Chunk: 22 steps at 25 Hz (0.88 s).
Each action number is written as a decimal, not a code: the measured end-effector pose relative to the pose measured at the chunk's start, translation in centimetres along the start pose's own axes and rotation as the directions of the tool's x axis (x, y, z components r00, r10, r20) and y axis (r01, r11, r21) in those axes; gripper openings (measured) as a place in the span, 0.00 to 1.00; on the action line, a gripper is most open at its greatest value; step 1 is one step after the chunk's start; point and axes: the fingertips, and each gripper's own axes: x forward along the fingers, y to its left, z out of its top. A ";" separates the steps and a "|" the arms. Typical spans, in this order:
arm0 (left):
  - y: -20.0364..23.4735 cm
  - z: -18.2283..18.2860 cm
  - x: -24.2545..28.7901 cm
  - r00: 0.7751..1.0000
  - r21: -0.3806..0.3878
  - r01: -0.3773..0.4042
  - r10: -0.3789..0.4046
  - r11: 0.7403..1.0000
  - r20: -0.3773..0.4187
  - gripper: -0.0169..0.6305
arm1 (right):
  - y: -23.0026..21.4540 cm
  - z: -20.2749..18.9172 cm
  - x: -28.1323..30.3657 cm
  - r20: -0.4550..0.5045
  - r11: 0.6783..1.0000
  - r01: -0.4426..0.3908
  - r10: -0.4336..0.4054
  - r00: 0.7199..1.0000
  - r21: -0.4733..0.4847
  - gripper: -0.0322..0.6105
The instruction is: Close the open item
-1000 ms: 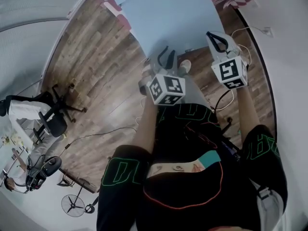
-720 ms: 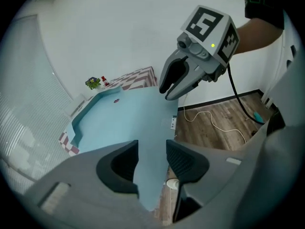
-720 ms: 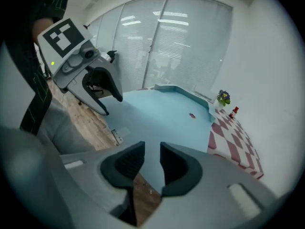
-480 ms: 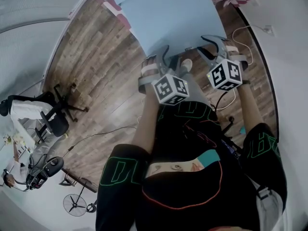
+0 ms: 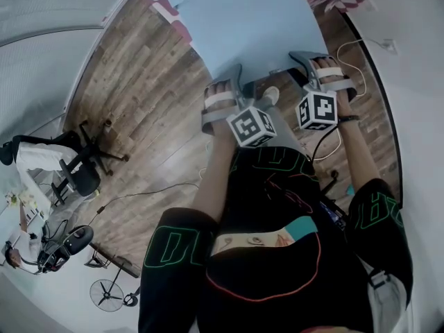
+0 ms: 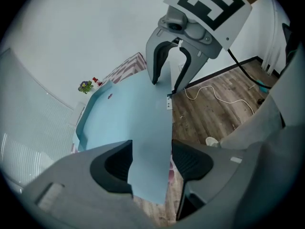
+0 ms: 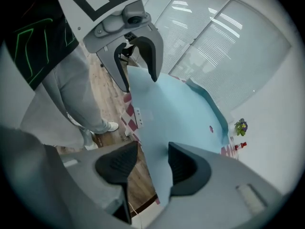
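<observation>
A light blue table (image 5: 243,19) lies ahead of me, and I see no open item on it. My left gripper (image 5: 234,76) hangs over the table's near corner. Its jaws have just been opening and stand wide, with only the table top (image 6: 128,113) showing beyond the pads (image 6: 116,163). My right gripper (image 5: 303,60) is beside it at the table's right edge. Its jaws have also just been opening, with nothing between them (image 7: 150,163). Each gripper view shows the other gripper, the right (image 6: 167,78) and the left (image 7: 136,66), open and empty.
A small potted plant (image 6: 86,86) and a red thing stand at the table's far end. Wooden floor (image 5: 132,82) surrounds the table, with an office chair (image 5: 76,165), a fan (image 5: 107,293) and cables at the left. A white cable (image 5: 350,47) runs along the right wall. My legs and a shoe (image 5: 267,96) are below.
Both grippers have sunk towards the table's near edge and rolled about their own axes. Both pairs of jaws have spread from narrow to wide.
</observation>
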 end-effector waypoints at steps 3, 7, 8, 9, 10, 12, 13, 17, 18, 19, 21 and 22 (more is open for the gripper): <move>0.2 -0.1 0.0 1.000 0.007 -0.011 0.011 1.000 -0.004 0.44 | -0.2 0.1 -0.1 0.001 1.000 0.014 -0.014 1.000 -0.005 0.30; 0.2 0.2 -0.4 1.000 0.031 -0.019 0.019 0.999 0.000 0.40 | -0.4 0.4 -0.6 0.009 0.999 0.029 -0.028 1.000 -0.031 0.27; 0.1 0.3 -0.5 1.000 0.032 -0.017 0.017 0.999 0.001 0.40 | -0.4 0.5 -0.9 0.011 0.999 0.036 -0.036 0.999 -0.036 0.25; 0.2 0.4 -0.7 1.000 0.030 -0.017 0.017 0.999 0.003 0.40 | -0.5 0.6 -1.2 0.012 0.998 0.046 -0.045 0.999 -0.037 0.24; 0.3 0.5 -1.0 1.000 0.029 -0.020 0.019 0.999 0.005 0.39 | -0.8 0.7 -1.5 0.013 0.998 0.057 -0.057 0.998 -0.038 0.22; 1.0 0.6 -1.5 1.000 0.037 -0.029 0.029 0.999 0.009 0.37 | -1.4 1.0 -2.0 0.019 0.996 0.079 -0.078 0.997 -0.042 0.20; 1.1 0.7 -1.7 1.000 0.045 -0.030 0.029 0.999 0.012 0.37 | -1.6 1.2 -2.3 0.023 0.995 0.088 -0.087 0.996 -0.044 0.20; 1.7 1.3 -2.6 0.998 0.057 -0.045 0.043 0.997 0.040 0.32 | -2.5 1.7 -3.4 0.041 0.991 0.117 -0.115 0.993 -0.060 0.17; 2.1 1.5 -2.8 0.997 0.057 -0.056 0.053 0.997 0.050 0.32 | -2.8 1.8 -3.5 0.044 0.990 0.123 -0.120 0.992 -0.071 0.16; 2.5 1.7 -3.0 0.996 0.058 -0.066 0.063 0.996 0.059 0.30 | -3.2 1.8 -3.5 0.045 0.988 0.130 -0.127 0.991 -0.081 0.15; 3.3 2.1 -3.4 0.994 0.067 -0.087 0.082 0.994 0.075 0.29 | -4.0 2.0 -3.8 0.049 0.985 0.146 -0.142 0.989 -0.093 0.14; 3.6 2.3 -3.7 0.992 0.072 -0.097 0.091 0.993 0.084 0.27 | -4.3 2.1 -4.0 0.051 0.983 0.156 -0.151 0.987 -0.095 0.13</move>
